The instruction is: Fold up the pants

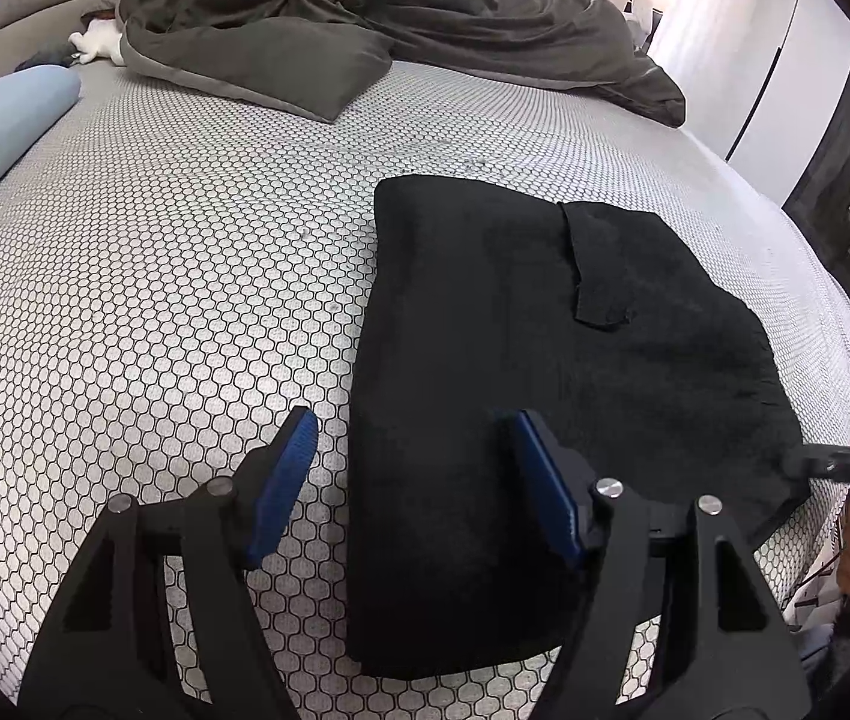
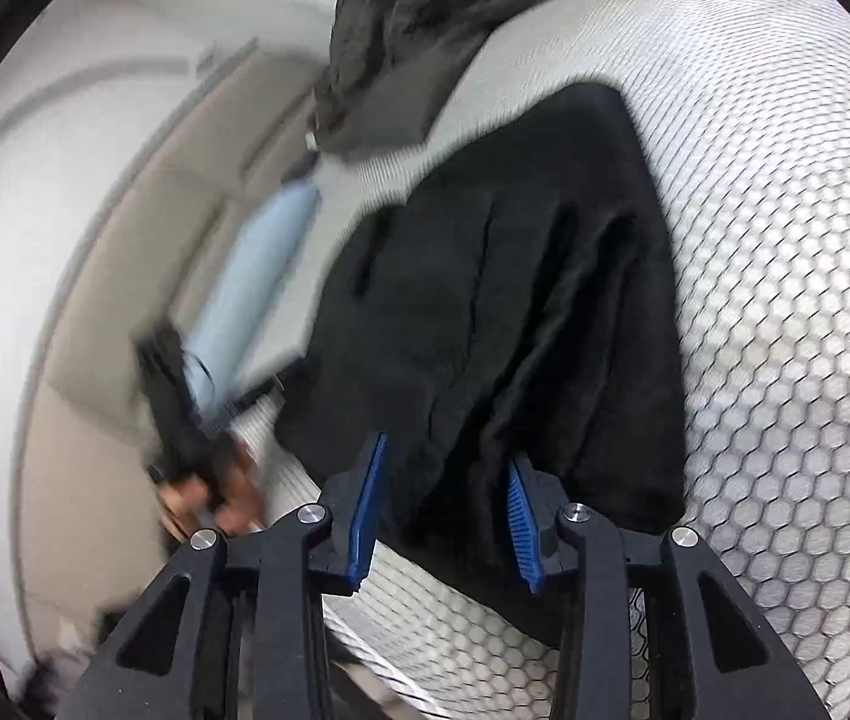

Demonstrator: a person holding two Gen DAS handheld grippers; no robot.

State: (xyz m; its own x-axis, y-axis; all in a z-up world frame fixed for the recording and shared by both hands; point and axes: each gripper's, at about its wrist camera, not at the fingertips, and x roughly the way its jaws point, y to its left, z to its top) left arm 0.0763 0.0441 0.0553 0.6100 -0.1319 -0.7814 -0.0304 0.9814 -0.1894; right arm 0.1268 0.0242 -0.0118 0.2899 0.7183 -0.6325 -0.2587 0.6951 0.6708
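Pants (image 1: 515, 360) folded | left claw (image 1: 413, 480) apart – tilted down | right claw (image 2: 443, 510) apart (over hem)

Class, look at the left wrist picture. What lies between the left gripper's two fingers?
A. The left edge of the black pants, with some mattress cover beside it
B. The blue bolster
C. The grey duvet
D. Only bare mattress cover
A: the pants' left edge runs between the open fingers of the left gripper, with patterned cover beside it.
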